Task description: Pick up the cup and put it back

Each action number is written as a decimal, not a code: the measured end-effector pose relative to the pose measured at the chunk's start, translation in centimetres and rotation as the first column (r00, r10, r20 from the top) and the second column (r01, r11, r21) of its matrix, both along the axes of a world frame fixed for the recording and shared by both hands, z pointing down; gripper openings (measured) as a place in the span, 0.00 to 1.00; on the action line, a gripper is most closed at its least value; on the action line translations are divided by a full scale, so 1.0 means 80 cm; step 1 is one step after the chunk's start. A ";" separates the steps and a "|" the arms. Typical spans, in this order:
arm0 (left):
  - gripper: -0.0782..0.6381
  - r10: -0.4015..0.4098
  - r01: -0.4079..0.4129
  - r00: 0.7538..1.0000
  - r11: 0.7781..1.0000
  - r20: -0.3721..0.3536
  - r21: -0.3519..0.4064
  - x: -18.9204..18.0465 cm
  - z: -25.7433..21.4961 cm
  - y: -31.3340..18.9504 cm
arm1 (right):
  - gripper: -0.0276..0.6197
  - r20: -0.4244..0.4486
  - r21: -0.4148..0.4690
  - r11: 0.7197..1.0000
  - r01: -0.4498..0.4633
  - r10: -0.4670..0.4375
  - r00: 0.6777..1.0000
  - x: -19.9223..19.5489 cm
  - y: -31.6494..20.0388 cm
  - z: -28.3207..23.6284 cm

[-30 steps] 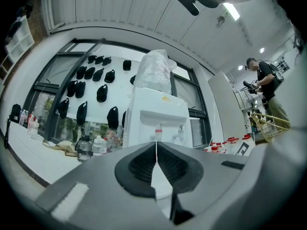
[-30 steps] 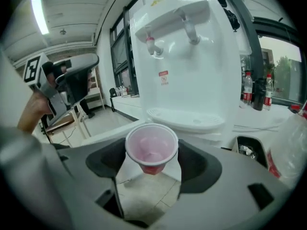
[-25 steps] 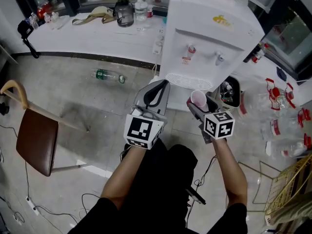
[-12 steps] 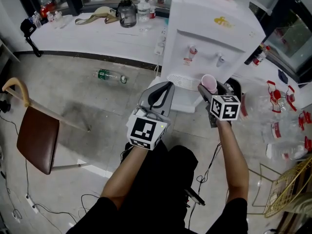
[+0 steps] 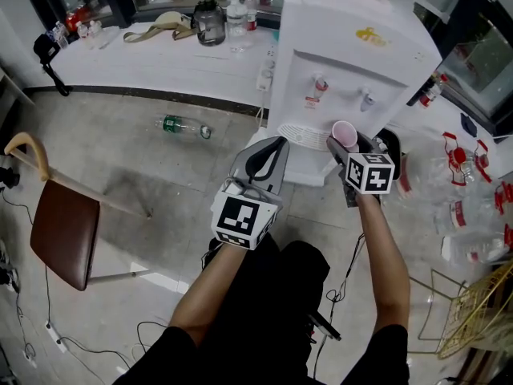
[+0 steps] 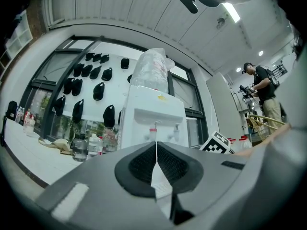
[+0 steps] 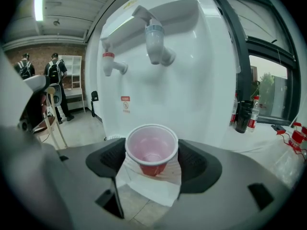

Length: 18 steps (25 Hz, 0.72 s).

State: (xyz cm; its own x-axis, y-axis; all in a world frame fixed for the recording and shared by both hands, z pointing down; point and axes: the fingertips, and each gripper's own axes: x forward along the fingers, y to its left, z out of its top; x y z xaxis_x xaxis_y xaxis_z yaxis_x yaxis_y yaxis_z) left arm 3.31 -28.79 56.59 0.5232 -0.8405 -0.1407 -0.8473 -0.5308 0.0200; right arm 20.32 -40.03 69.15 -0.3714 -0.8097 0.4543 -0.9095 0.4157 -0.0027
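Our right gripper (image 7: pixel 151 160) has its 2 jaws pinching the red cup (image 7: pixel 151 145) upright, in front of the water dispenser (image 7: pixel 201 90) near its tray (image 5: pixel 300 133) — level, we judge, for setting back. The left gripper (image 6: pixel 156 163) — jaws pressed together, empty — hangs beside.

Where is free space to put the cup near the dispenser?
The drip tray under the taps is bare. The white counter left of the dispenser is free in front of its jug. Clear bottles crowd the dispenser's right side.
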 end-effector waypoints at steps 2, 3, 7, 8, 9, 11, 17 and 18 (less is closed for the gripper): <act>0.12 0.002 -0.002 1.000 1.000 -0.001 -0.003 0.000 0.001 -0.001 | 0.55 -0.001 0.004 1.000 -0.001 0.001 1.000 0.000 -0.001 0.000; 0.12 0.004 -0.004 1.000 1.000 -0.001 -0.004 0.001 0.001 -0.001 | 0.55 0.000 0.005 1.000 -0.001 0.001 1.000 0.000 -0.001 0.000; 0.12 0.009 -0.009 1.000 1.000 -0.004 -0.006 0.002 0.003 0.001 | 0.55 0.002 0.007 1.000 -0.005 0.005 1.000 0.000 -0.004 0.000; 0.12 0.009 -0.009 1.000 1.000 -0.005 -0.006 0.002 0.003 0.002 | 0.55 0.003 0.007 1.000 -0.005 0.005 1.000 0.000 -0.004 0.001; 0.12 0.009 -0.009 1.000 1.000 -0.005 -0.007 0.002 0.003 0.003 | 0.55 0.004 0.007 1.000 -0.005 0.005 1.000 0.000 -0.005 0.001; 0.12 0.009 -0.010 1.000 1.000 -0.006 -0.008 0.002 0.003 0.002 | 0.55 0.009 0.007 1.000 -0.008 0.008 1.000 0.000 -0.007 0.000; 0.12 0.013 -0.013 1.000 1.000 -0.005 -0.014 0.002 0.004 0.002 | 0.55 -0.016 0.003 1.000 -0.005 0.005 1.000 -0.003 -0.010 0.005; 0.12 0.014 -0.014 1.000 1.000 -0.006 -0.015 0.003 0.004 0.002 | 0.55 -0.015 0.003 1.000 -0.004 0.004 1.000 -0.004 -0.010 0.006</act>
